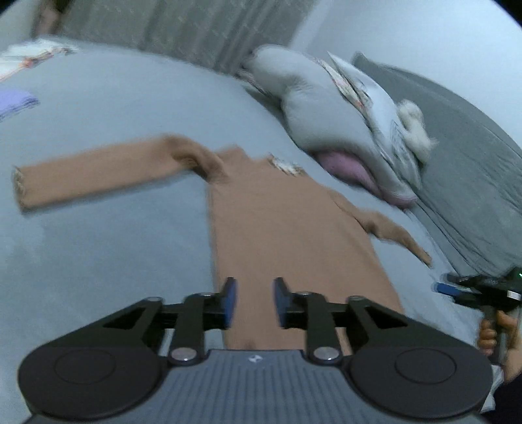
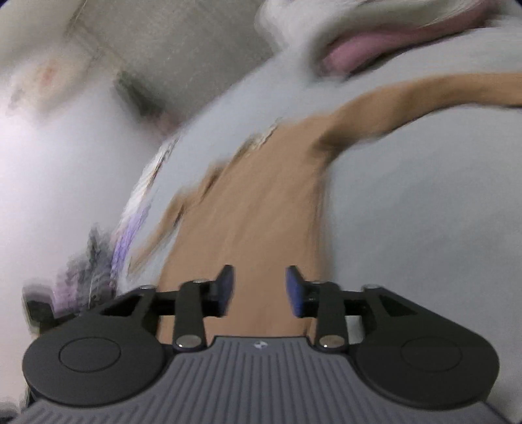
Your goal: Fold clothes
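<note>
A tan long-sleeved top (image 1: 280, 228) lies flat on the light blue bedsheet (image 1: 114, 107), sleeves spread out to both sides, collar away from me. My left gripper (image 1: 253, 301) is open and empty above the hem end of the top. My right gripper (image 2: 259, 290) is open and empty, also over the lower part of the same top (image 2: 261, 202). The right gripper also shows at the right edge of the left wrist view (image 1: 450, 288), held in a hand. The right wrist view is heavily blurred.
A heap of grey, white and pink clothes (image 1: 342, 111) lies beyond the top, against a grey headboard or cushion (image 1: 463, 156). A folded purple cloth (image 1: 16, 101) and a white patterned one (image 1: 29, 55) sit at the far left. A grey curtain (image 1: 195, 29) hangs behind.
</note>
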A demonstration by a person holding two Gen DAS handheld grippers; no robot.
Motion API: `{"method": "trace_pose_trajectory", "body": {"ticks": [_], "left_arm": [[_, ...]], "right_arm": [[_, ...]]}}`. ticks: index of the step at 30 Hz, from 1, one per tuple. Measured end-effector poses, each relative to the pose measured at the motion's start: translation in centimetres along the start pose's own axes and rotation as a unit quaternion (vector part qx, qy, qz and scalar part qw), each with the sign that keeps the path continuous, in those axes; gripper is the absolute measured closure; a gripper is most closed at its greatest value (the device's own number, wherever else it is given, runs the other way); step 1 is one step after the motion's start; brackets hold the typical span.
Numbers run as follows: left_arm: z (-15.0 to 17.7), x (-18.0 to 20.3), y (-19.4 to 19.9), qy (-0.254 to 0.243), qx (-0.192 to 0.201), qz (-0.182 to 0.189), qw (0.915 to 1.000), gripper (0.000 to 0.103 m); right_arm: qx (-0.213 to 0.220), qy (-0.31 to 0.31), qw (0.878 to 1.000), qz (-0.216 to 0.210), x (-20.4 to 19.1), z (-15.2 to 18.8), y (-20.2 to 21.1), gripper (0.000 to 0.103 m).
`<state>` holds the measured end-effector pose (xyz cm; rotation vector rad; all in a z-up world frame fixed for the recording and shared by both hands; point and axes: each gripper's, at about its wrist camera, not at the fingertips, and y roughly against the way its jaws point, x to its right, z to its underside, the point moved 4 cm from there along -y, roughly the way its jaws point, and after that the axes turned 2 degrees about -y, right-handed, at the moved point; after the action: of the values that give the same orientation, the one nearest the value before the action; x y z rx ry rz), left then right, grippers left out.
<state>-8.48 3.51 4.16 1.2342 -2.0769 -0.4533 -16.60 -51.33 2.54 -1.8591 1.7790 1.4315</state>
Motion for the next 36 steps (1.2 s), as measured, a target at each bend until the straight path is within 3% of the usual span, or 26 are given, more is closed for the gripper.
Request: {"method": "trace_pose_trajectory", "body": {"ticks": [1,2,4,7,9,15,19,21,22,23,25,28,33,36], "left_arm": [[-0.4,-0.6,-0.4,0.006,0.003,-0.012,0.9999,0.069],[-0.8,-1.3,-0.9,0.012,0.007,-0.025,0.9996,0.068],[-1.5,-2.2,-1.9,0.022,0.012,-0.046,0.9986,0.065],[-2.6,-3.1,-3.4,0.038,0.022,-0.067,0.9968,0.051],[-3.1,-3.3,-4.3,0.041,0.027,-0.074,0.996,0.048],[-3.3,-3.0,-6.9,0.029,0.02,-0.09,0.9953,0.046],[-3.1,-3.3,-7.8,0.027,0.014,-0.093,0.9952,0.046],[-3.1,-3.5,-8.2,0.026,0.011,-0.095,0.9951,0.046],[-3.0,-3.6,-8.5,0.025,0.009,-0.096,0.9951,0.046],[-3.0,-3.7,-8.6,0.025,0.01,-0.096,0.995,0.046],[-3.2,-3.8,-8.7,0.021,0.015,-0.098,0.9949,0.046],[-3.2,-3.9,-8.8,0.016,0.015,-0.107,0.994,0.046],[-3.2,-4.3,-9.1,0.036,0.005,-0.101,0.9942,0.046],[-3.2,-4.3,-9.0,0.042,0.002,-0.098,0.9943,0.046]], "right_arm": [[0.056,-0.057,0.996,0.029,2.7,-2.0,1.1,0.024],[0.094,-0.092,0.989,0.062,4.8,-3.2,2.0,0.024],[0.164,-0.155,0.966,0.123,9.0,-5.3,3.7,0.025],[0.239,-0.261,0.928,0.12,14.3,-6.5,5.2,0.025],[0.271,-0.314,0.904,0.107,17.0,-6.7,4.9,0.027],[0.292,-0.236,0.914,0.151,18.8,-10.2,0.8,0.033],[0.291,-0.216,0.919,0.153,18.0,-11.8,-0.5,0.041],[0.27,-0.219,0.928,0.131,18.0,-12.7,-1.7,0.069],[0.261,-0.217,0.932,0.131,17.9,-12.7,-2.2,0.093],[0.252,-0.214,0.934,0.135,17.8,-12.7,-2.6,0.098],[0.247,-0.2,0.937,0.146,17.4,-12.6,-3.0,0.098],[0.309,-0.173,0.926,0.132,15.2,-13.5,-0.3,0.098],[0.395,-0.04,0.907,0.139,9.4,-15.7,5.0,0.098],[0.391,0.008,0.908,0.153,8.0,-16.4,5.5,0.096]]}}
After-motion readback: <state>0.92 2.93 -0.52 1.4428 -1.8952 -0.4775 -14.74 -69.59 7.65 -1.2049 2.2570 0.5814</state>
